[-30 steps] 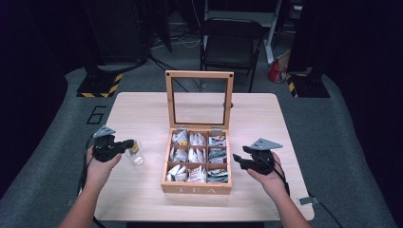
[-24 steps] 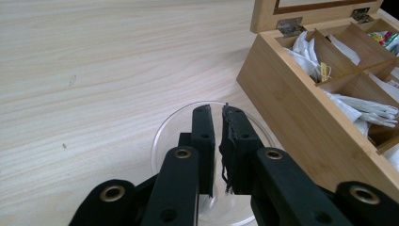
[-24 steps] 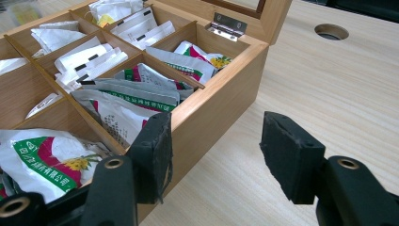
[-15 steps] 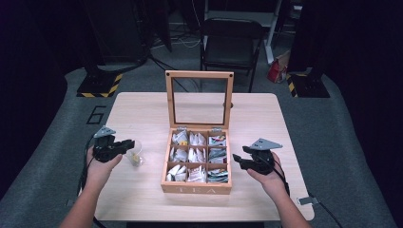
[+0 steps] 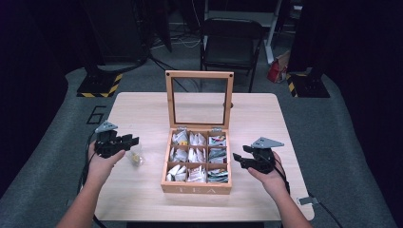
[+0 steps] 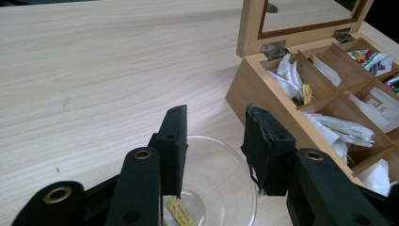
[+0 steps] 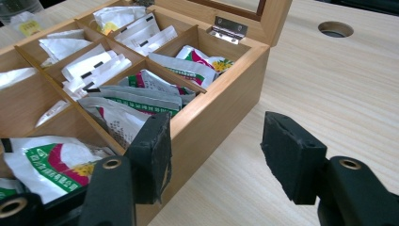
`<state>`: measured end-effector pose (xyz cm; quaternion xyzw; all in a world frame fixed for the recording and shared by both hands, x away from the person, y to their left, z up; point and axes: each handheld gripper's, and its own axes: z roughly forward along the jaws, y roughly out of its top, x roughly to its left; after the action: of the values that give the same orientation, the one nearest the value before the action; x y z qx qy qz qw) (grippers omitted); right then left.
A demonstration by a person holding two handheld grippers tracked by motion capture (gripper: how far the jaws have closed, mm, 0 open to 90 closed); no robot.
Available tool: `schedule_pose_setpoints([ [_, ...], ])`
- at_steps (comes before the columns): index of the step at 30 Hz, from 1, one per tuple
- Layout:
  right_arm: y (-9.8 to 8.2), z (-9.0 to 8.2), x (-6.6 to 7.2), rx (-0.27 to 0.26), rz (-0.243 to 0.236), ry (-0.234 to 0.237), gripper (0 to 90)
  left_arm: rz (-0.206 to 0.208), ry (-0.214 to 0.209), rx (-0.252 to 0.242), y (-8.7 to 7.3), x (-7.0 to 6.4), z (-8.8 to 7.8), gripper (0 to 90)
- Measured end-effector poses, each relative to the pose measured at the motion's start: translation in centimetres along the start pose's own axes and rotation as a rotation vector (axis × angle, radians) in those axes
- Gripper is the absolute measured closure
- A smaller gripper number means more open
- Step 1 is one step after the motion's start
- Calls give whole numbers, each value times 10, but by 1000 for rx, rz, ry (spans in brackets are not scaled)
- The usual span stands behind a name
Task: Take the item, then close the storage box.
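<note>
Releasing looks like the step in hand: the left gripper [image 6: 214, 155] hovers over a small clear glass cup [image 6: 214, 188] near the table's [image 5: 142, 199] left edge, a tea bag w/ yellow tag [image 6: 179, 212] already lying in the cup's bottom. Its jaws have just been opening and now stand partway apart, nothing pinched between them — tea bag dropped, I'd judge. The right gripper [image 7: 214, 155] rests at the right side of the wooden tea box [image 5: 197, 183], jaws moderately apart, empty, one jaw overlapping the box's side wall.

Next move prob. calls for lifting the left gripper straight up so the jaws don't tip the cup.

Room: cup sits just left of the box, apart from it; open lid [image 5: 199, 97] stands upright at the box's back edge. Bare tabletop behind the cup; front edge is close to both hands.
</note>
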<state>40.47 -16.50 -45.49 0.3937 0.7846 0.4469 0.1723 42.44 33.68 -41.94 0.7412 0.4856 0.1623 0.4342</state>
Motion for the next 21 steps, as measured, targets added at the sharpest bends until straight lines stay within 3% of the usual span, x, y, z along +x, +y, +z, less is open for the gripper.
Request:
schedule_pose_setpoints([
  [9, 5, -2, -1, -1, 3, 14, 428, 11, -9, 0, 9, -6, 3, 598],
  [21, 20, -3, -6, -5, 0, 31, 428, 62, -46, 3, 32, -25, 15, 594],
])
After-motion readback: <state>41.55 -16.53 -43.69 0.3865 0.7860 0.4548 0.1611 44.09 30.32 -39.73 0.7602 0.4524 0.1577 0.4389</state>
